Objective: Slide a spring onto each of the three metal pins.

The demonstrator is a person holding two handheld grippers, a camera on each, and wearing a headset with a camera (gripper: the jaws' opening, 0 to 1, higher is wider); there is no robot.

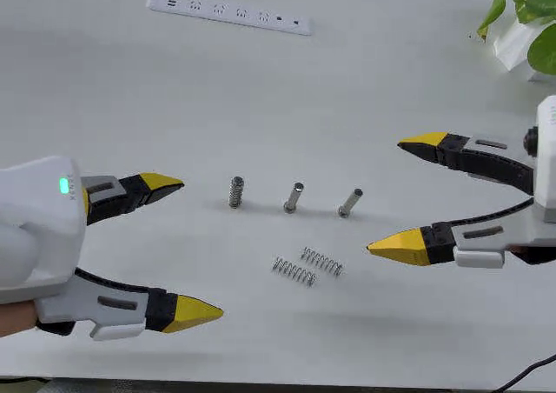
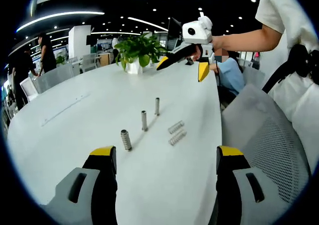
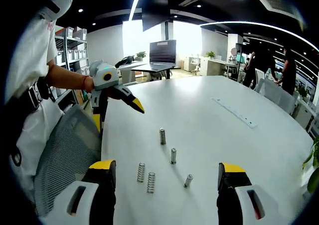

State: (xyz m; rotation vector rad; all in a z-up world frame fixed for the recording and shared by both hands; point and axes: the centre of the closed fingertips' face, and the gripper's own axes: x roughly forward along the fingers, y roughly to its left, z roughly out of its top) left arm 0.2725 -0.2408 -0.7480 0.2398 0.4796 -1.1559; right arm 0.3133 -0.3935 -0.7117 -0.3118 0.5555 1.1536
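Yellow-tipped left gripper [image 1: 201, 246]: nearest the person, at the left front of the table [image 1: 104, 106]. Its jaws are spread wide with nothing between them.
Nearer loose spring [image 1: 293, 271]: lies flat on the table in front of the pins, between the two grippers.
Second loose spring [image 1: 321, 261]: just beside the first and roughly parallel. They do not appear to touch.
Spring handling (judged): thin coiled wire, very light and soft along its length, apt to roll or pop out of a hard pinch. Best taken across the coils near mid-length with a light squeeze, leaving both ends free so the bore can go over a pin top.
Left pin [image 1: 235, 204]: upright, with a fitted spring [image 1: 235, 190] around its shaft.
Middle pin [image 1: 294, 197]: upright, bare.
Right pin [image 1: 350, 203]: upright, bare. The three pins stand in a row, apart from one another.
Pin handling (judged): stiff, smooth metal. Whether they are fixed to the table cannot be told, so a sideways push may tip one.
Progress (judged): one of three fitted, two outstanding.
Right gripper [image 1: 384, 196]: at the right, off the end of the row, jaws wide apart and empty.
Power strip [image 1: 228, 12]: far side of the table, well apart from the work.
Plant [image 1: 526, 19]: far right corner.
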